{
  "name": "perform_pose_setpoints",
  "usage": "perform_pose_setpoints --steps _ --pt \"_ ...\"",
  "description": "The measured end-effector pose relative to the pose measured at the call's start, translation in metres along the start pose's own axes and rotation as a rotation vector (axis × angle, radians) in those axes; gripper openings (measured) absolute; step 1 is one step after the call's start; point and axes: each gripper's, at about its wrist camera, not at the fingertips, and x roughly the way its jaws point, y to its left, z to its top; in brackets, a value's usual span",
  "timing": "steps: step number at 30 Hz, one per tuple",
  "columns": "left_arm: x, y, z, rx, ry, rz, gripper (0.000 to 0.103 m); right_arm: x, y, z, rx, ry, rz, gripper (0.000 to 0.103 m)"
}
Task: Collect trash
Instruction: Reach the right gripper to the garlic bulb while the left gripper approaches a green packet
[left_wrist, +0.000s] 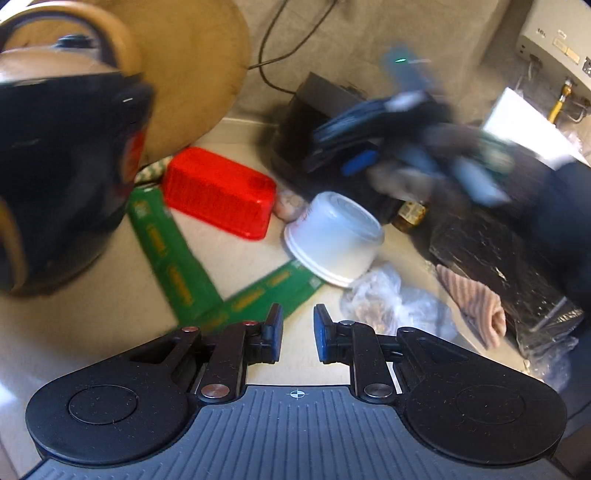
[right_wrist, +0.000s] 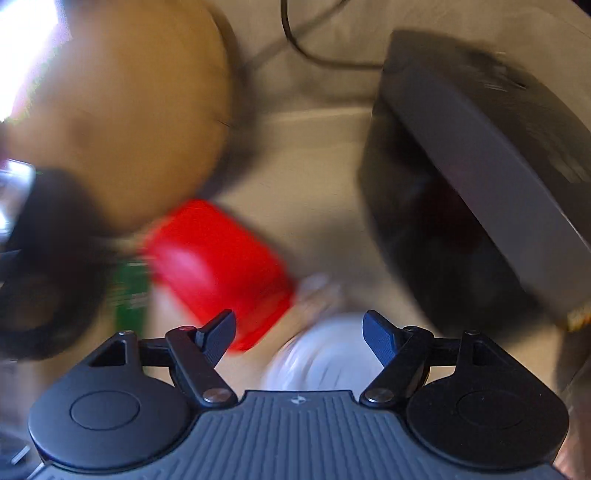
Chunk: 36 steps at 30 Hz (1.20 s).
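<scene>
An overturned white paper bowl (left_wrist: 334, 240) lies on the pale floor beside a red plastic box (left_wrist: 219, 192), two green cardboard strips (left_wrist: 170, 254) and a crumpled clear plastic bag (left_wrist: 391, 302). My left gripper (left_wrist: 298, 332) is open and empty, low over the floor near the strips. My right gripper (left_wrist: 424, 147) shows blurred above the bowl in the left wrist view. In the right wrist view my right gripper (right_wrist: 299, 338) is open wide and empty, with the blurred white bowl (right_wrist: 325, 358) between and below its fingers and the red box (right_wrist: 218, 266) to the left.
A black trash bin (right_wrist: 480, 192) with a grey lid stands at the right. A black helmet (left_wrist: 62, 173) and a tan cushion (left_wrist: 192, 74) are at the left. A black plastic bag (left_wrist: 498, 266), a pink cloth (left_wrist: 472, 299) and a small bottle (left_wrist: 410, 216) lie at the right.
</scene>
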Motion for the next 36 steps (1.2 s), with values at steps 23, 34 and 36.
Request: perform_pose_setpoints --steps 23,34,36 --pt "0.018 0.009 -0.013 0.020 0.063 0.082 0.021 -0.040 0.033 -0.047 -0.038 -0.061 0.134 0.052" --pt "0.092 -0.026 0.023 0.337 0.162 0.075 0.021 -0.083 0.008 -0.224 0.274 -0.189 0.110 0.030" --pt "0.107 -0.023 0.032 0.328 0.191 0.095 0.021 -0.077 0.003 -0.241 0.319 -0.207 0.124 0.030"
